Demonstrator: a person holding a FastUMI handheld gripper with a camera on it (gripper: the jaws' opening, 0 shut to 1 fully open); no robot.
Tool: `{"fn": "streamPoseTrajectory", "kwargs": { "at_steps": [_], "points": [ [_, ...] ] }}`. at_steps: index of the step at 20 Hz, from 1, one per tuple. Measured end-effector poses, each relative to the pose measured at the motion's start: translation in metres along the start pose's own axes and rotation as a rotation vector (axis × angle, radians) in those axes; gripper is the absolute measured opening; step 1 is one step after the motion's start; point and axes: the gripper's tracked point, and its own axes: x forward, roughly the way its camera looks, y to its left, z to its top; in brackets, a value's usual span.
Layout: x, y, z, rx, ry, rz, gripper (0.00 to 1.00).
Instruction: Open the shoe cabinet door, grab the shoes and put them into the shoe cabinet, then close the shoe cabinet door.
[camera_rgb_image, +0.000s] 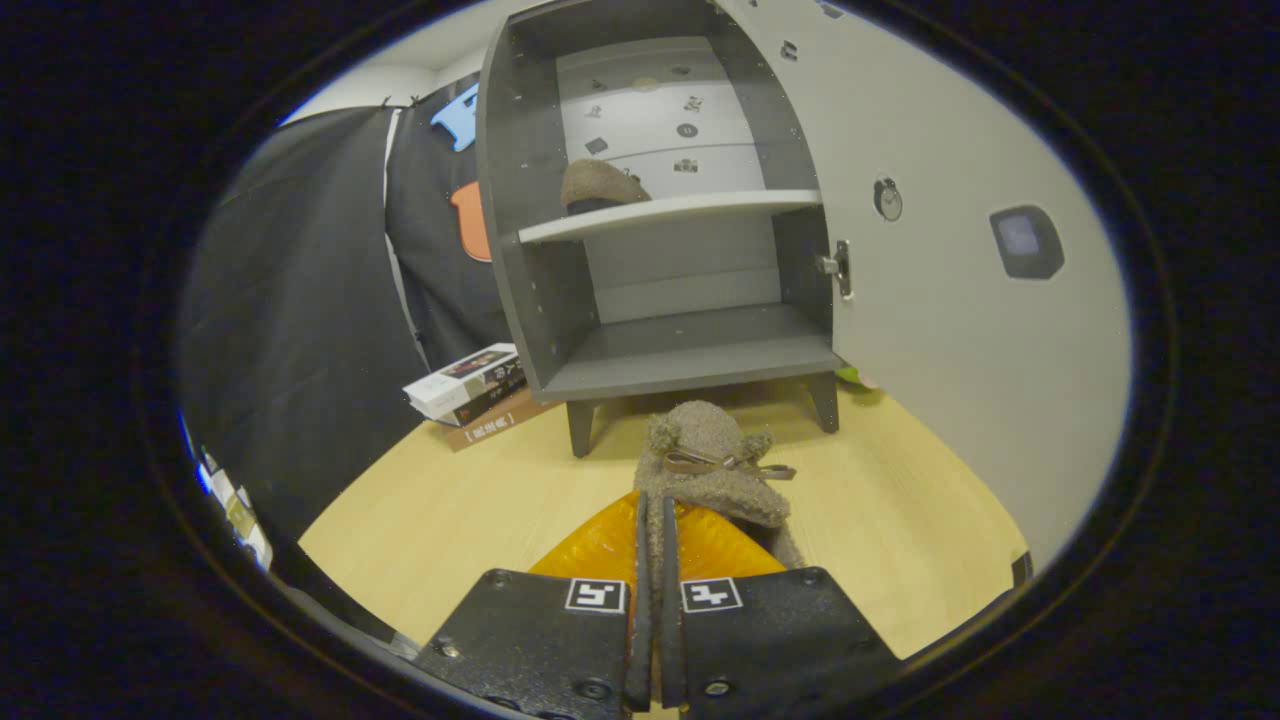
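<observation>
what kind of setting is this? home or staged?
Likely a staged booth, not a home: a small shoe cabinet stands open on a wooden tabletop against black cloth. The gripper is shut on a fuzzy shoe.

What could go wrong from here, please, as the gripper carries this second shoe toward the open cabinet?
1. The gripper pinches only a thin edge of the fuzzy shoe, so it may slip out in transit.
2. The hanging shoe could catch the front lip of the bottom shelf on entry.
3. The open door stands close beside the opening, so a wide swing could bump it. The other shoe already sits on the upper shelf.
</observation>
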Motion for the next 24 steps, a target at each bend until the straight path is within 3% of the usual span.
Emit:
{"fn": "streamPoseTrajectory", "kwargs": {
  "at_steps": [5,15,20,24],
  "points": [
    [-0.027,0.010,0.093,-0.043,-0.123,0.021,0.07],
    [-0.073,0.031,0.286,-0.141,-0.348,-0.037,0.07],
    [-0.046,0.008,0.372,-0.188,-0.406,-0.145,0.07],
    [-0.003,0.002,0.404,-0.218,-0.380,-0.183,0.07]
  ]
}}
